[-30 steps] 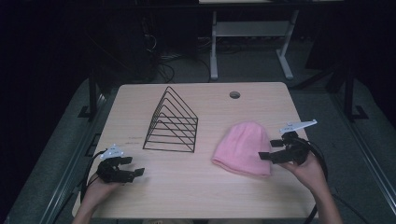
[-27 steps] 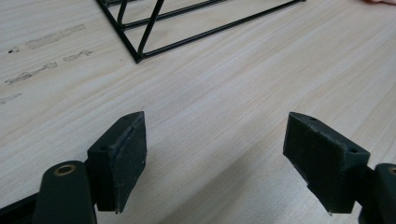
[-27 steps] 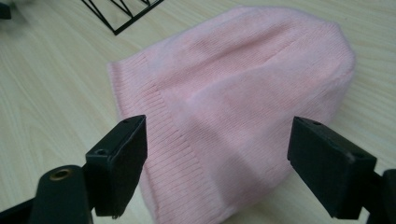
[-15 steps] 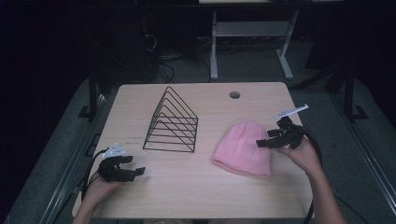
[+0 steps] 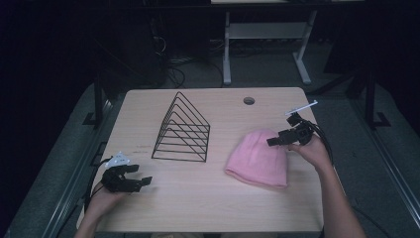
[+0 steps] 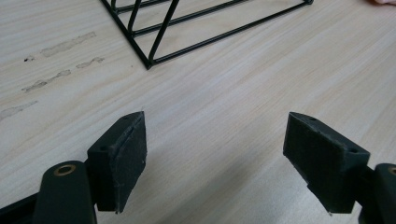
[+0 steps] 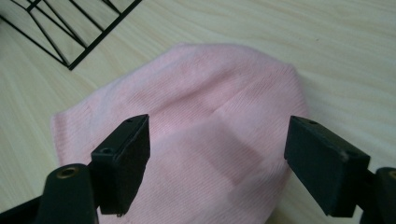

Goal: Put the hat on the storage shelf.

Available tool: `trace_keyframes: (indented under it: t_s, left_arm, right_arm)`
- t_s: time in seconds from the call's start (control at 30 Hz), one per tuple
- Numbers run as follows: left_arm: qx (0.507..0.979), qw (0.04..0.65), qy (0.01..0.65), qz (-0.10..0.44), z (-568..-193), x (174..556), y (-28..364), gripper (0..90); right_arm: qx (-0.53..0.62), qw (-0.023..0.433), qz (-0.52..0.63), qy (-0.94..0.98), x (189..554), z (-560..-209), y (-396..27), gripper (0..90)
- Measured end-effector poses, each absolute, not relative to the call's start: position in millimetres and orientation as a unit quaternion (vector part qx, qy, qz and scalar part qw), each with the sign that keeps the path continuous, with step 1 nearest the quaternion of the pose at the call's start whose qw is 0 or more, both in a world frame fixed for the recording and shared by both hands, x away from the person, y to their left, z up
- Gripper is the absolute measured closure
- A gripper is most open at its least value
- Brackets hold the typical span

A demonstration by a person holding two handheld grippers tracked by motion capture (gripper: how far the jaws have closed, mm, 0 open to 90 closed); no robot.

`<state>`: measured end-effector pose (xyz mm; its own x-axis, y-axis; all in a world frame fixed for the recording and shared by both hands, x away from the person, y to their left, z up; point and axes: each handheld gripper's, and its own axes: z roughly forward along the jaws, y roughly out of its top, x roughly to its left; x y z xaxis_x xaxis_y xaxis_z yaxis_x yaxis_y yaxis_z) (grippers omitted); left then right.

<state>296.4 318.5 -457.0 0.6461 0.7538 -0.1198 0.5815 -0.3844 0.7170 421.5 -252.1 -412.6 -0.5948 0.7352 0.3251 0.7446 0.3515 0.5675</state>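
Right gripper (image 5: 283, 139): hovering, jaws wide, over soft pink knitted beanie (image 5: 258, 158) lying flat on light wooden desk (image 5: 198, 198).
Left gripper (image 5: 133, 182): idling wide, holding nothing.
Progress: nothing grasped yet.

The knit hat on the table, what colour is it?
Pink, plain with fine ribbing. The hat shows best in the right gripper view.

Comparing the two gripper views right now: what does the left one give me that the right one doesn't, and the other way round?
Left gripper view: pale scuff marks on the table, and bare wood between the left gripper's open jaws. Right gripper view: the pink beanie lying flat, right under the right gripper's open jaws. Both: the light wood tabletop, a bottom corner of the black wire rack at the top, and nothing gripped.
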Motion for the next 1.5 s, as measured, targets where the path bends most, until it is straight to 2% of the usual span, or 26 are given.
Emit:
trace_keyframes:
  t_s: [0.27, 0.4, 0.63, 0.87, 1.0, 1.33, 1.37, 1.5]
  left_arm:
    - [0.822, 0.38, 0.41, 0.112, -457.2, 296.7, 318.5, 21.6]
    - [0.826, 0.374, 0.407, 0.112, -458.1, 297.5, 320.2, 21.6]
    - [0.824, 0.374, 0.411, 0.109, -459.6, 298.5, 321.7, 21.6]
    - [0.826, 0.371, 0.41, 0.109, -460.1, 299.2, 322.7, 21.7]
    - [0.807, 0.387, 0.431, 0.111, -458.9, 298.0, 328.5, 21.7]
    - [0.81, 0.382, 0.432, 0.109, -460.1, 298.7, 330.4, 21.8]
    - [0.815, 0.376, 0.426, 0.109, -460.0, 299.3, 330.8, 21.8]
    - [0.817, 0.375, 0.424, 0.108, -460.2, 299.5, 330.1, 21.9]
  right_arm:
    - [-0.464, 0.017, -0.341, -0.818, 444.8, -414.5, -251.1, 24.0]
    - [-0.473, 0.029, -0.325, -0.819, 456.3, -424.4, -251.6, 28.1]
    - [-0.483, 0.036, -0.313, -0.817, 463.7, -435.7, -252.0, 34.6]
    - [-0.482, 0.044, -0.308, -0.819, 468.6, -441.8, -246.7, 37.5]
    - [-0.477, 0.049, -0.296, -0.826, 472.0, -446.3, -241.0, 43.0]
    - [-0.475, 0.062, -0.292, -0.828, 474.0, -452.0, -240.5, 55.3]
    - [-0.476, 0.064, -0.292, -0.827, 473.8, -452.4, -241.0, 60.4]
    - [-0.478, 0.072, -0.298, -0.823, 472.5, -452.7, -242.1, 70.2]
